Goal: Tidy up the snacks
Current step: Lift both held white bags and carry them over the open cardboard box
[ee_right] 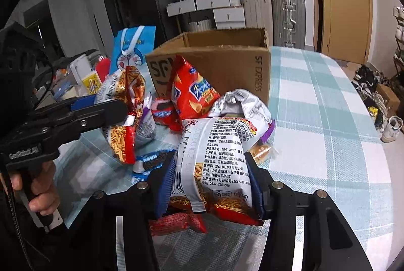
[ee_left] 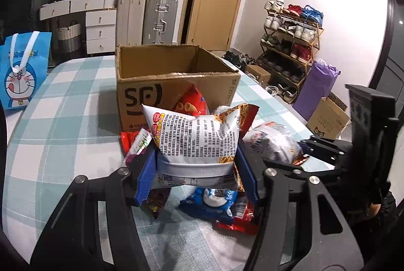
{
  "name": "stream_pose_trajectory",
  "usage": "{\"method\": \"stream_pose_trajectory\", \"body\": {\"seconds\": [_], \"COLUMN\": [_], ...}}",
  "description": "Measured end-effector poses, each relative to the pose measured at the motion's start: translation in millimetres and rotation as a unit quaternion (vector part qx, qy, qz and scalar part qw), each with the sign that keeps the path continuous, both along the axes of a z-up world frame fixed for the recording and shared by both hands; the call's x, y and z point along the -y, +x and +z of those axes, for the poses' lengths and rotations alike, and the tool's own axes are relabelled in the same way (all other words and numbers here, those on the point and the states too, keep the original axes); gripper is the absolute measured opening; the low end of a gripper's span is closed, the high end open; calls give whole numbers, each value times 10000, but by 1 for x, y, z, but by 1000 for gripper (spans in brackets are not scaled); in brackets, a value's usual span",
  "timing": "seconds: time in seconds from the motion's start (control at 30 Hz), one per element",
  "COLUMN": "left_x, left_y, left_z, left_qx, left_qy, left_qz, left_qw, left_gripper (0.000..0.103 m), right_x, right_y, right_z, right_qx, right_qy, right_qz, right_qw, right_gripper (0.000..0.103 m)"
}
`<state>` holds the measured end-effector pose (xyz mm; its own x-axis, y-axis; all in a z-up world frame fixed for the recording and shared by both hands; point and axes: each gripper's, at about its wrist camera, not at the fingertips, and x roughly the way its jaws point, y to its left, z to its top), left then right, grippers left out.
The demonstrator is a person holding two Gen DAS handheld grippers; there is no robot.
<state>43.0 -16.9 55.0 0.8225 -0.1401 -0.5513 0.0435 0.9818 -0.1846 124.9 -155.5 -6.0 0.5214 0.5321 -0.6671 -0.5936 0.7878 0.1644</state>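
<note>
1. The bench (ee_left: 63,99) is covered with a cloth in pale teal and white checks, and it carries all the snacks.
2. An open cardboard box (ee_left: 176,84) marked "SF" stands on the bench, behind the pile of snacks. Its inside looks empty as far as the left wrist view shows.
3. A blue cartoon bag (ee_left: 21,71) stands upright near the far left edge of the bench, well apart from the box.
4. The snack pile (ee_right: 192,97) lies just in front of the box: a red chip bag leaning on the box wall, a silver bag, blue cookie packs and small red packs.
5. The left gripper (ee_left: 197,165) is clenched on a white noodle-snack bag (ee_left: 197,134). The blue pads press both sides of it, and the bag is held above the pile.
6. The right gripper (ee_right: 209,185) grasps a second white noodle-snack bag (ee_right: 219,160) with printed text. Its blue pads touch the two sides of the bag.
7. A hand (ee_right: 38,192) holds the handle of the left gripper, seen in the right wrist view.
</note>
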Motion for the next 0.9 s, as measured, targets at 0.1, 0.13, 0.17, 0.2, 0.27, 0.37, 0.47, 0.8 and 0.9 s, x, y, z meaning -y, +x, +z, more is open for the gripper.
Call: {"method": "stream_pose_trajectory", "body": {"seconds": [0.1, 0.13, 0.17, 0.2, 0.27, 0.37, 0.47, 0.8, 0.9], "left_x": [-4, -5, -7, -8, -12, -16, -20, -33, -37], "left_y": [-1, -2, -2, -2, -1, 0, 1, 15, 25], "left_z": [7, 10, 13, 16, 21, 29, 41, 83, 91], "left_qx": [71, 96, 128, 146, 180, 257, 359, 612, 599], "left_qy": [-31, -34, -28, -28, -44, -32, 55, 156, 145], "left_qz": [66, 87, 113, 141, 188, 272, 379, 612, 650], "left_qw": [9999, 9999, 9999, 9998, 9997, 9993, 9986, 9961, 9960], "left_gripper": [56, 56, 56, 56, 56, 56, 56, 56, 56], "right_x": [4, 5, 7, 9, 11, 13, 15, 12, 9], "right_y": [-3, -4, -5, -6, -9, -9, -6, 14, 22], "right_z": [9, 12, 15, 19, 27, 38, 49, 85, 95], "right_qx": [95, 129, 166, 208, 296, 438, 526, 788, 843], "right_qy": [131, 164, 214, 253, 314, 399, 481, 612, 649], "right_qz": [17, 16, 22, 23, 22, -1, -41, -55, -52], "right_qw": [9999, 9998, 9996, 9995, 9991, 9982, 9974, 9950, 9943], "right_gripper": [52, 52, 52, 52, 52, 52, 52, 52, 52]}}
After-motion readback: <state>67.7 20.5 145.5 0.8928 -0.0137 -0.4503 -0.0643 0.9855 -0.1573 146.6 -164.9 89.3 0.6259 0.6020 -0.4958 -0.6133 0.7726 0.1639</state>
